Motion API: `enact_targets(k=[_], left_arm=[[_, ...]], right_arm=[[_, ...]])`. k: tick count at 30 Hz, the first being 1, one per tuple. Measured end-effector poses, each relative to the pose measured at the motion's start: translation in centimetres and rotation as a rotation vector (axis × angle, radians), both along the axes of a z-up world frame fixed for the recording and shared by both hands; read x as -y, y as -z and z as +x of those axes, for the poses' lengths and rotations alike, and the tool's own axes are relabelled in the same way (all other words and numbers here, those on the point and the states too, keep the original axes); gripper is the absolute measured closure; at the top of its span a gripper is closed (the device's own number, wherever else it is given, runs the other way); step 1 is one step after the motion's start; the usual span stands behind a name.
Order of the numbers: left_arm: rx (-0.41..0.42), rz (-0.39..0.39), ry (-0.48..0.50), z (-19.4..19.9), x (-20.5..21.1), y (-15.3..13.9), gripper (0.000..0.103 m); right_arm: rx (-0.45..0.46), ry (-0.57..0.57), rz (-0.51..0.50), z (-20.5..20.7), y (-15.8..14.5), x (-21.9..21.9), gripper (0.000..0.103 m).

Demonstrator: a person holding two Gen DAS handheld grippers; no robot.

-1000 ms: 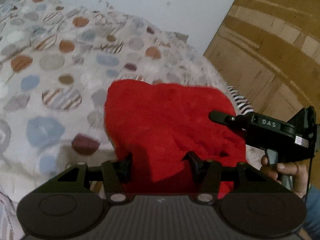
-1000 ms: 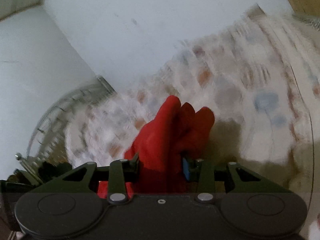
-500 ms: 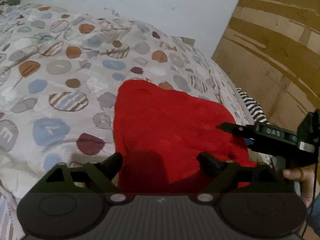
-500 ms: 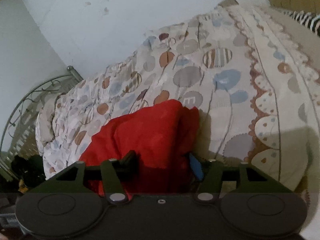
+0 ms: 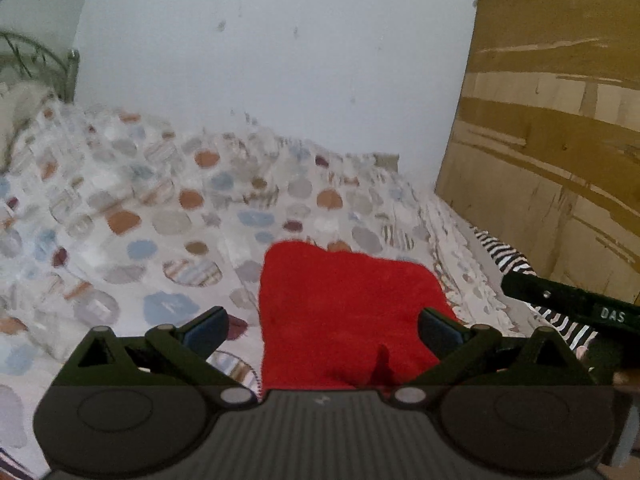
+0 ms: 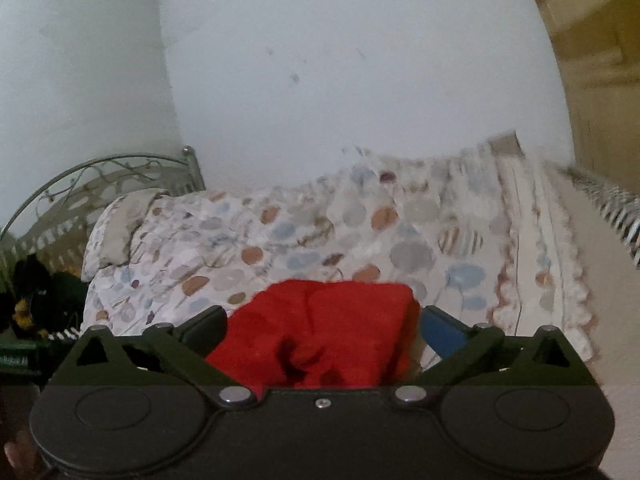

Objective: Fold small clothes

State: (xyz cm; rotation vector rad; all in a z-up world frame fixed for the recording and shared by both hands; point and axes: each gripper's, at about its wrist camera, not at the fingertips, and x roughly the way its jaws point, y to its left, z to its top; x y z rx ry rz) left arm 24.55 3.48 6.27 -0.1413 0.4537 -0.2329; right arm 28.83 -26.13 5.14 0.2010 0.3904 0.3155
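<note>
- A red cloth (image 5: 344,312) is lying in a soft, rumpled heap on the bed (image 5: 168,216), near the edge closest to me, over a quilt printed with coloured spots.
- My left gripper (image 5: 322,326) is sitting low over the cloth's near edge. Its jaws are opening and standing wide apart, with cloth showing between them but neither pad pressing on it.
- My right gripper (image 6: 322,326) is doing the same: jaws opening wide, red cloth between them, nothing clamped.
- In the left view, the right tool's black body is showing at the far right edge, beside a striped fabric (image 5: 504,254).
- I am judging that the cloth is loose on the quilt with a fold laid in, though it is looking bunched, not flat.
- To do this step well, I am planning to lift both tools clear without snagging the fluffy pile, then check that the edges line up before gripping two corners for the next fold.
- Behind the bed, a pale wall (image 5: 280,60) is rising; a wooden panel (image 5: 560,120) is standing at right, a metal headboard (image 6: 100,180) at left.
</note>
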Motion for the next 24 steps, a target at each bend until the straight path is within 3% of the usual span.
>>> enact_targets(k=[8,24], left_arm=[[0.082,0.036,-0.028,-6.9,-0.3,-1.6,0.001],[0.113,0.094,-0.128,-18.9,0.4,1.2,0.001]], right_arm=[[0.134,0.029,-0.06,-8.2,-2.3,-1.5,0.001],[0.17,0.001,-0.101,-20.6,-0.3,-2.2,0.0]])
